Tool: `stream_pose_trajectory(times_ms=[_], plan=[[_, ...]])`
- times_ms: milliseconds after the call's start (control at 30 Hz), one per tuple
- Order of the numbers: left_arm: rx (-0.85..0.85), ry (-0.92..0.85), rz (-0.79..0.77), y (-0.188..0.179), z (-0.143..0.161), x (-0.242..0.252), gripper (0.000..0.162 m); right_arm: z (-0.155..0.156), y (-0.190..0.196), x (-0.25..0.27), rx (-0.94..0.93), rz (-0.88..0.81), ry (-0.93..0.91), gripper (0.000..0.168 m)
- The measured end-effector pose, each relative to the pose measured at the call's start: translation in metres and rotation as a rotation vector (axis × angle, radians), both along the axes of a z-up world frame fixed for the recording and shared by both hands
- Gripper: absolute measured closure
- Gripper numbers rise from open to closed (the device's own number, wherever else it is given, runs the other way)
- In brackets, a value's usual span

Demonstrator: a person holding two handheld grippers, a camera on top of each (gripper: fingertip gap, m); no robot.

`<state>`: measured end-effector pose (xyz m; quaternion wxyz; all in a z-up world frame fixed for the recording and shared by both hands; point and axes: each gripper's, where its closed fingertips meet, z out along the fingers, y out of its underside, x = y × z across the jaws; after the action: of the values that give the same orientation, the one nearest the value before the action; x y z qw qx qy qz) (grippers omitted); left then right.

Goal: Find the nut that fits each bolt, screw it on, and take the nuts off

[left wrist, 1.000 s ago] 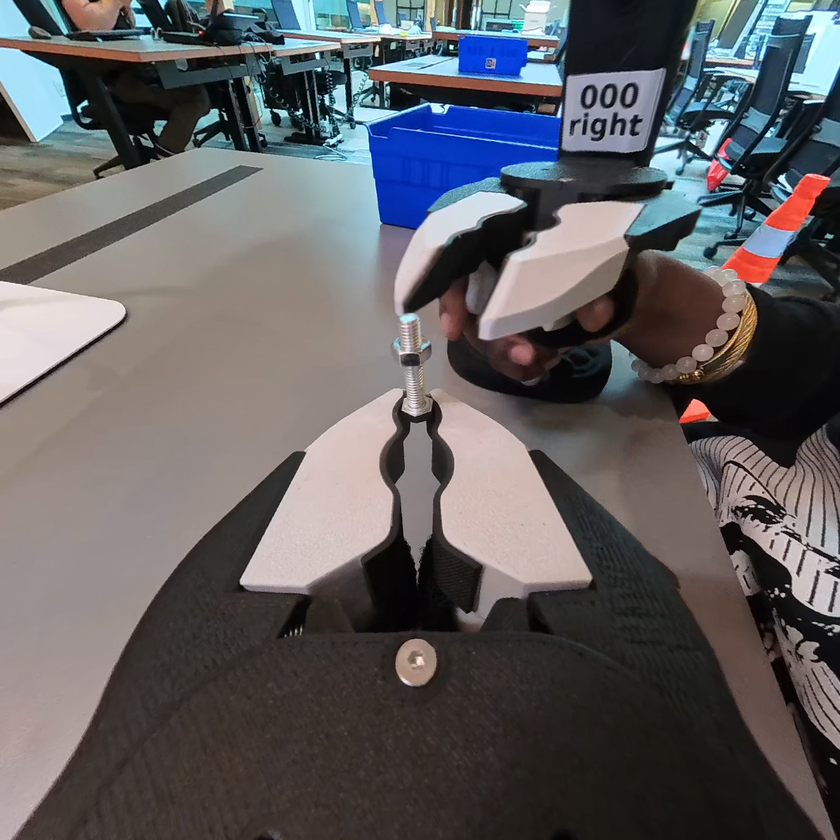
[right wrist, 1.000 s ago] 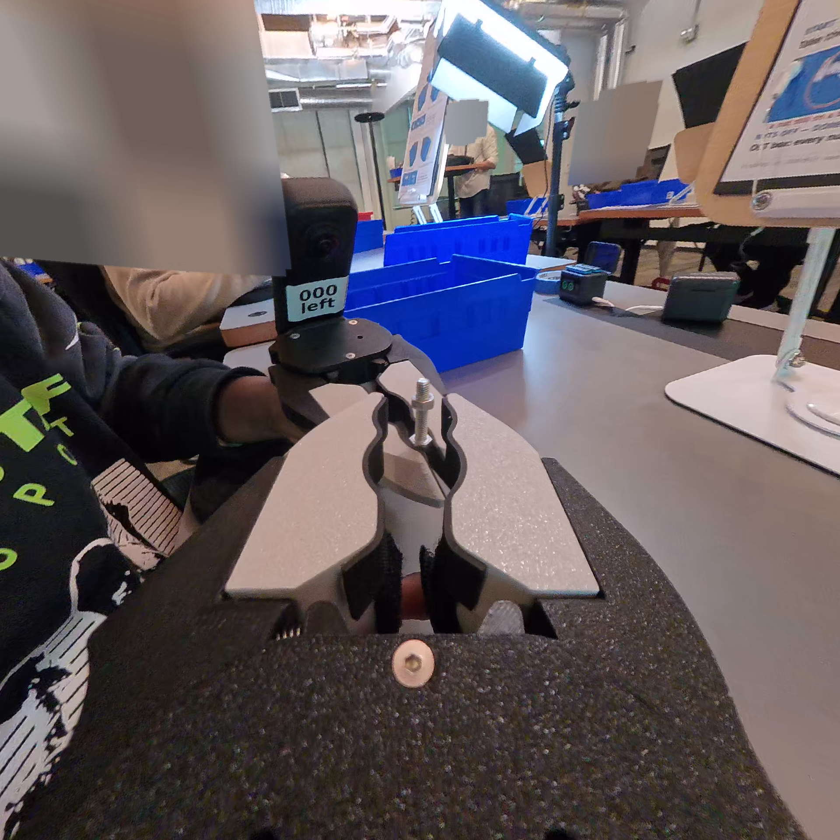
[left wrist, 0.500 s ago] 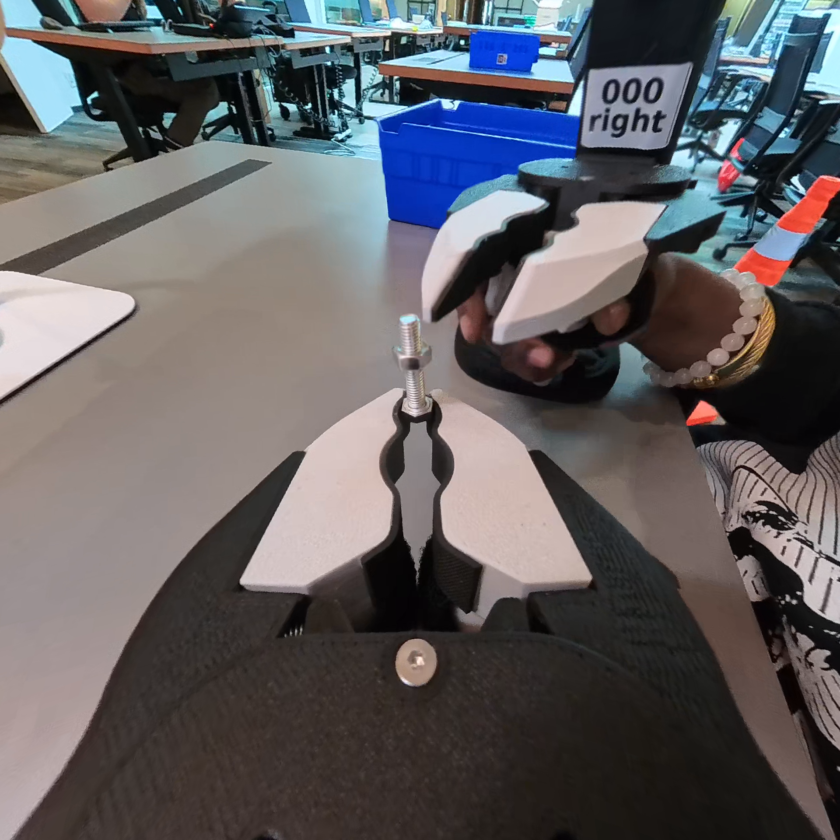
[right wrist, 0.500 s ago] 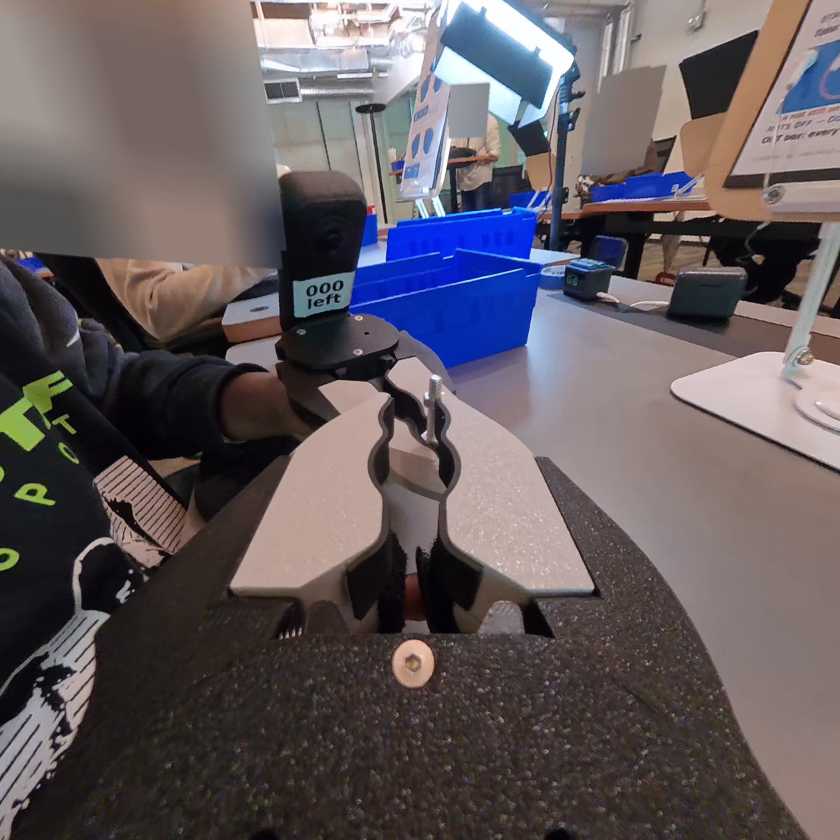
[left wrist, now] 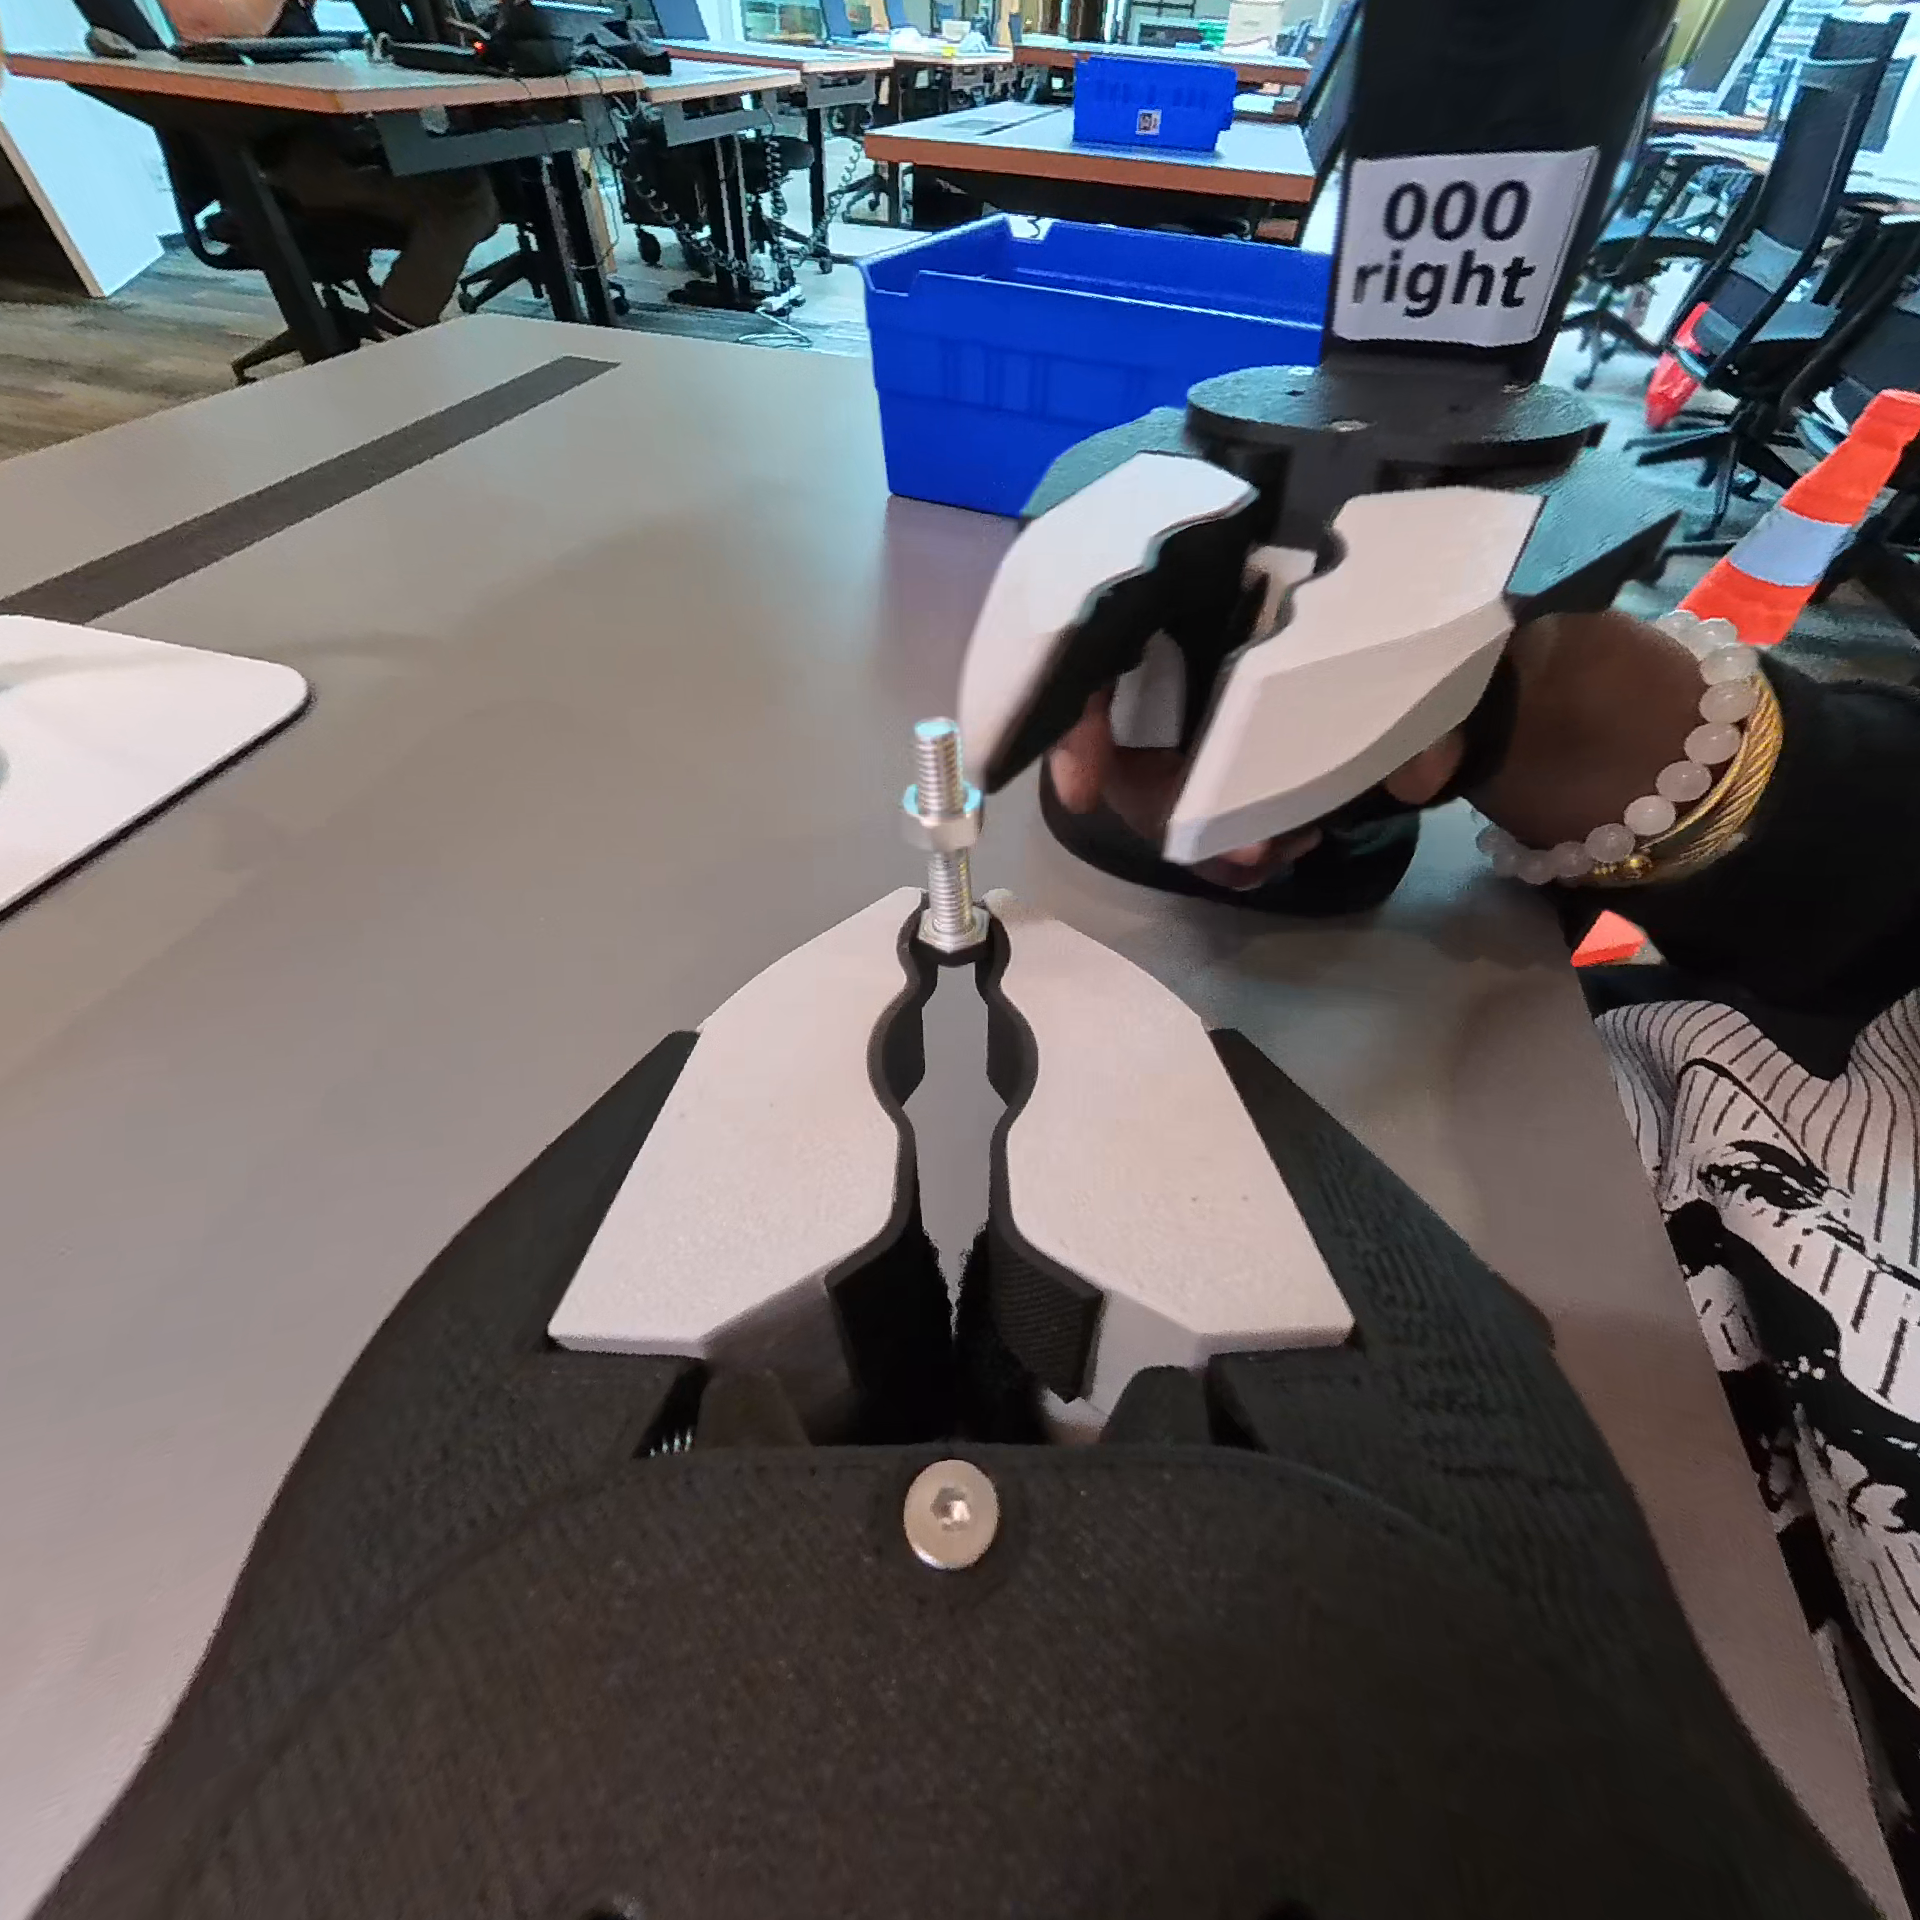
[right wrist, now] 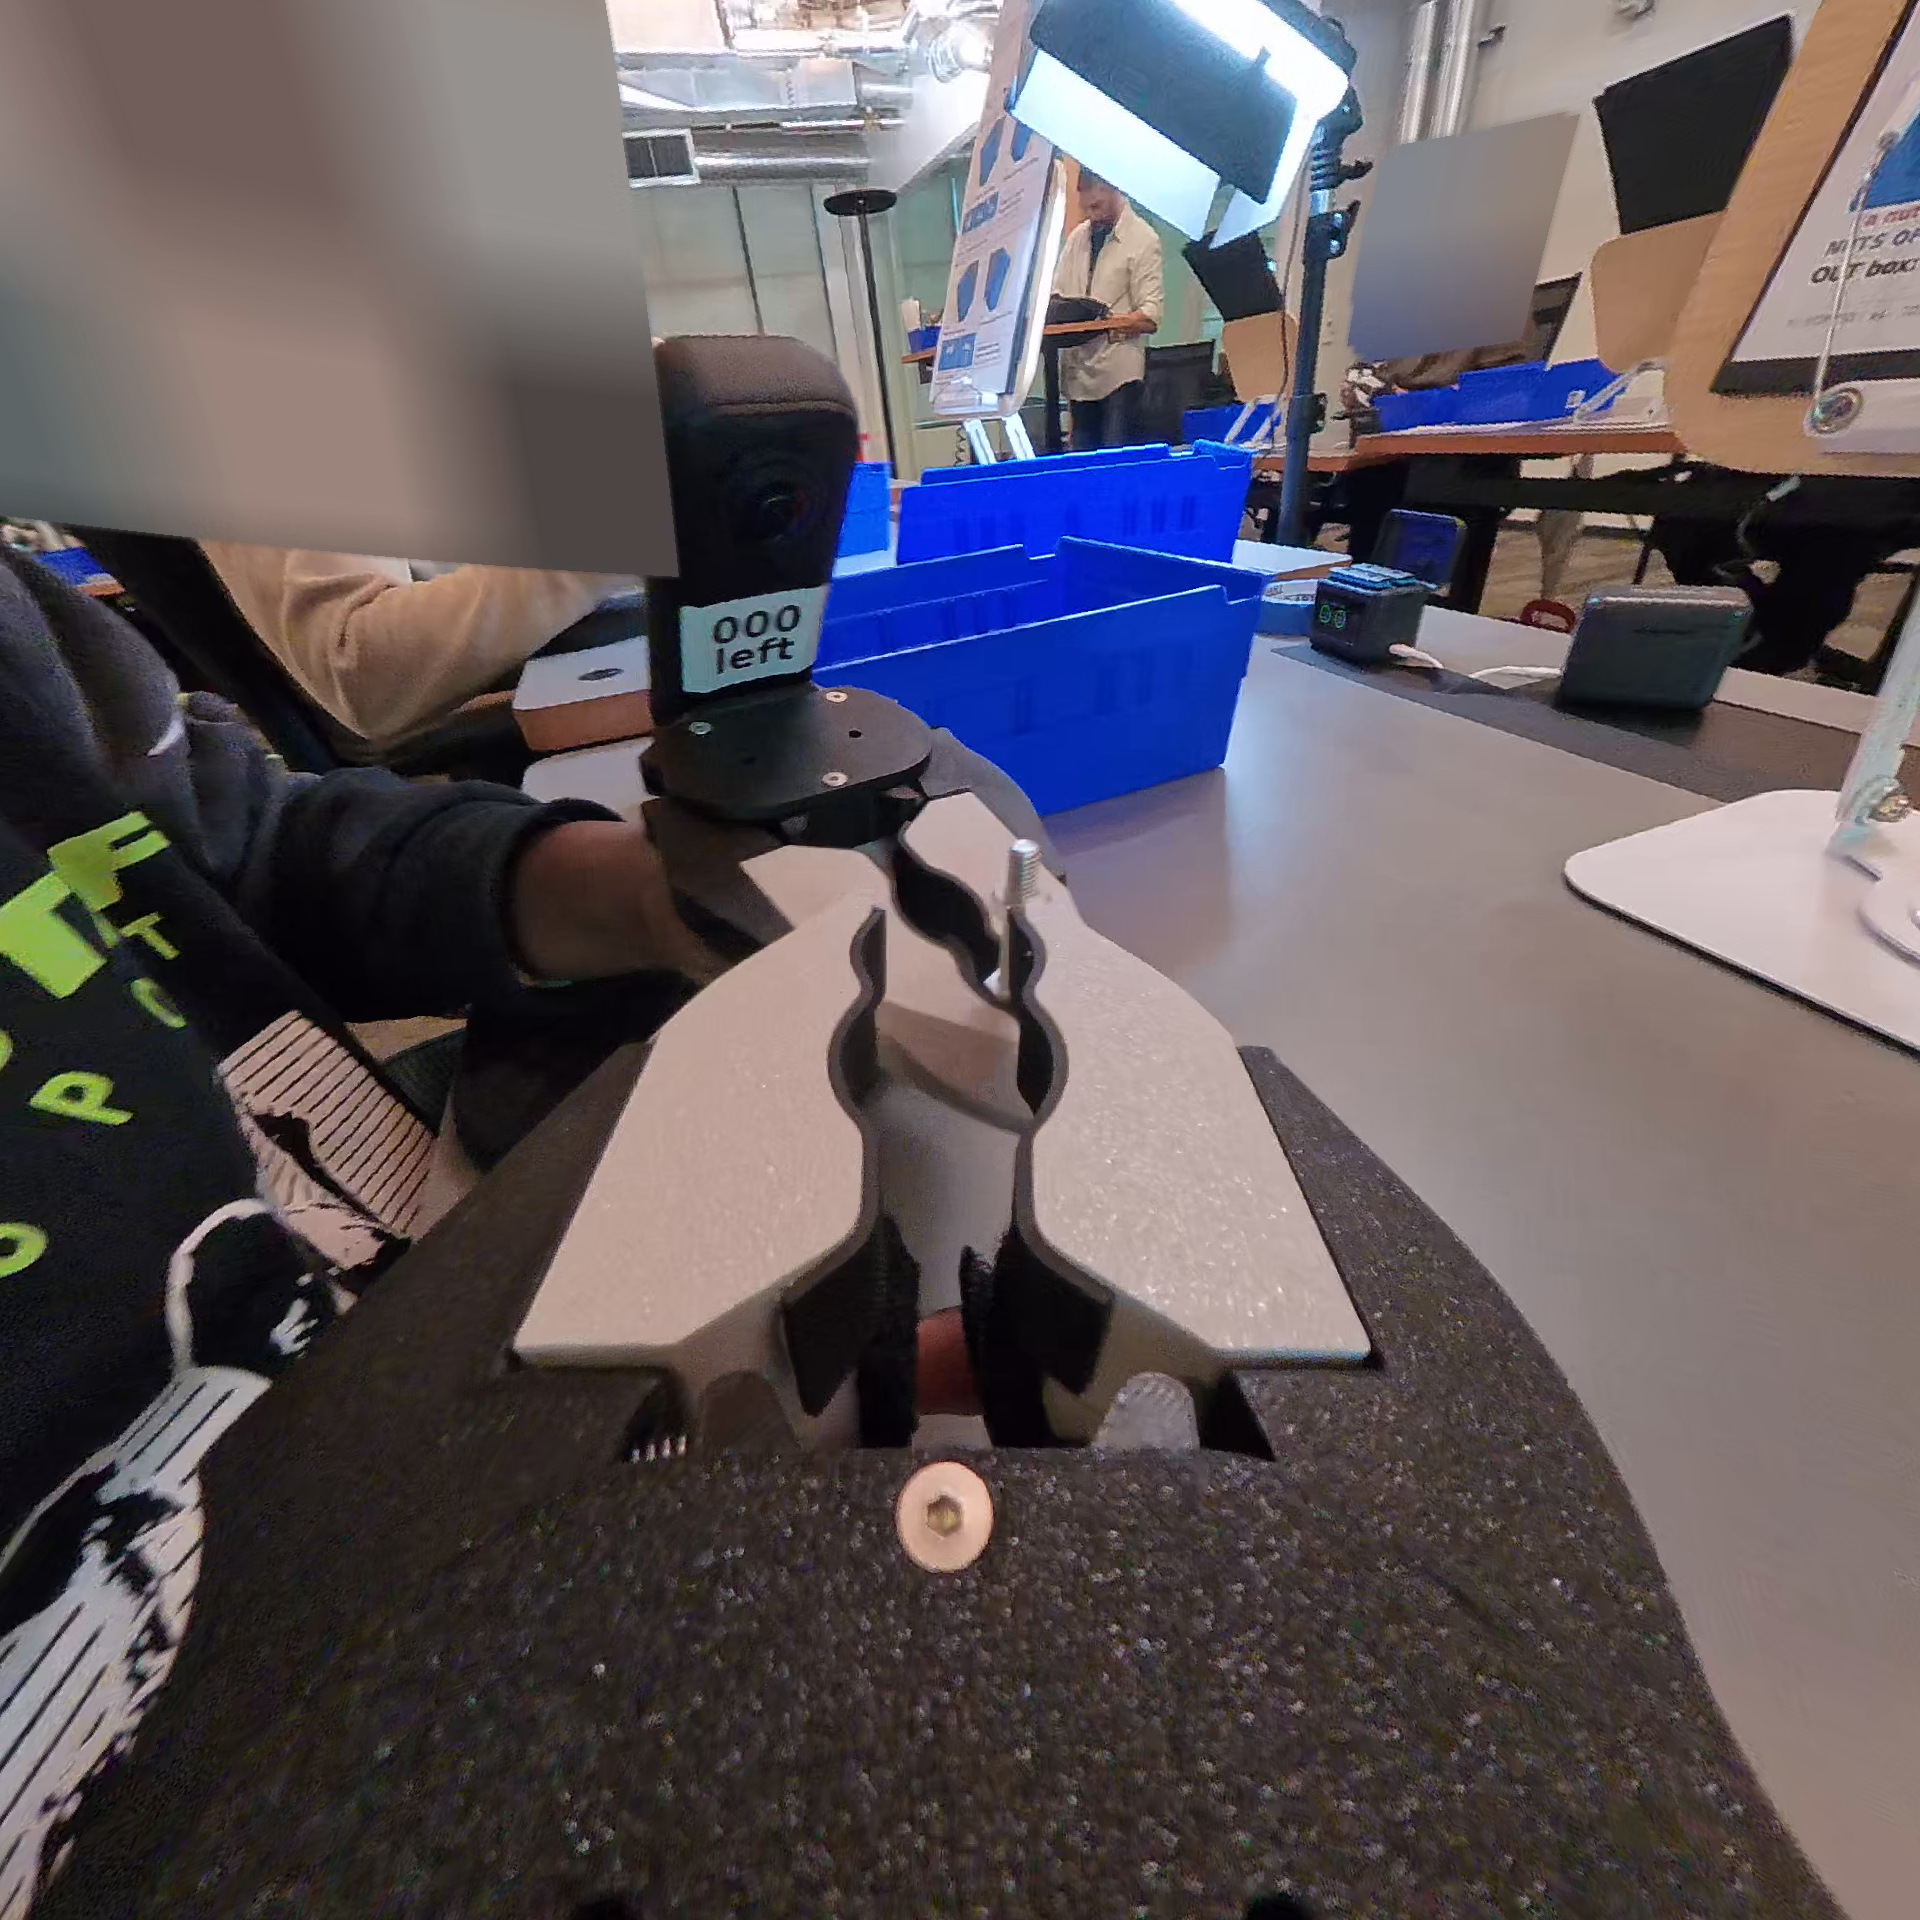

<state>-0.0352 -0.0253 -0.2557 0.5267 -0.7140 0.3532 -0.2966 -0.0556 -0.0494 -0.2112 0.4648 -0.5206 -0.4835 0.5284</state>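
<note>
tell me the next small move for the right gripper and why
Probably close the right gripper on the nut. The left gripper holds the bolt upright by its head, the nut sits partway down the thread, and one open right finger already touches the nut's side.

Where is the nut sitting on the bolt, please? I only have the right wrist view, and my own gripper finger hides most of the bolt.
Observer: In the left wrist view, the nut sits partway up the bolt, with bare thread above and below it.
Operator: Thank you. Is the right gripper around it?
Observer: No. The right gripper is open, with only one fingertip beside the nut. I cannot tell whether they touch.
Operator: How is the bolt held?
Observer: The left gripper is shut on the bolt's lower end, holding it upright.
</note>
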Motion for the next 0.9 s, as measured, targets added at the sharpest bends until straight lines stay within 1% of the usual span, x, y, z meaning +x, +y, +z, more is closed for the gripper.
stream_pose_trajectory(times_ms=[100, 167, 267, 333, 500, 567, 600, 667, 700, 800, 867, 900], plan=[[-0.001, -0.004, -0.006, -0.001, 0.0, 0.001, 0.155, 0.001, 0.004, 0.004, 0.0, -0.027, 0.011, 0.147], [0.003, 0.002, -0.02, -0.002, 0.0, 0.003, 0.155, 0.001, 0.009, 0.001, -0.005, -0.049, 0.014, 0.143], [0.007, 0.01, -0.035, -0.004, -0.001, 0.005, 0.155, -0.002, 0.007, -0.008, -0.011, -0.033, 0.0, 0.136], [0.004, 0.01, -0.04, -0.005, -0.001, 0.005, 0.155, -0.003, 0.004, -0.012, 0.0, -0.022, -0.007, 0.134], [0.007, 0.01, -0.019, -0.002, -0.001, 0.003, 0.155, -0.003, 0.002, -0.008, 0.013, -0.017, -0.017, 0.139], [0.003, 0.005, -0.012, -0.001, -0.001, 0.002, 0.155, -0.002, 0.001, -0.002, 0.011, -0.001, -0.016, 0.149], [-0.002, 0.001, -0.015, -0.001, 0.0, 0.002, 0.155, -0.001, 0.001, 0.0, 0.008, -0.002, -0.013, 0.15], [0.0, 0.004, -0.02, -0.002, -0.001, 0.003, 0.155, 0.001, 0.007, 0.001, 0.008, -0.038, -0.005, 0.148], [0.004, 0.009, -0.023, -0.002, -0.001, 0.004, 0.155, 0.001, 0.01, 0.0, 0.006, -0.052, -0.001, 0.145], [0.007, 0.02, -0.032, -0.004, -0.002, 0.005, 0.155, -0.001, 0.008, -0.007, 0.0, -0.042, -0.005, 0.139], [0.004, 0.019, -0.025, -0.003, -0.002, 0.004, 0.155, -0.003, 0.006, -0.009, 0.016, -0.035, -0.015, 0.138], [0.002, 0.018, -0.015, -0.001, -0.002, 0.003, 0.155, -0.003, 0.005, -0.008, 0.024, -0.032, -0.017, 0.141]])
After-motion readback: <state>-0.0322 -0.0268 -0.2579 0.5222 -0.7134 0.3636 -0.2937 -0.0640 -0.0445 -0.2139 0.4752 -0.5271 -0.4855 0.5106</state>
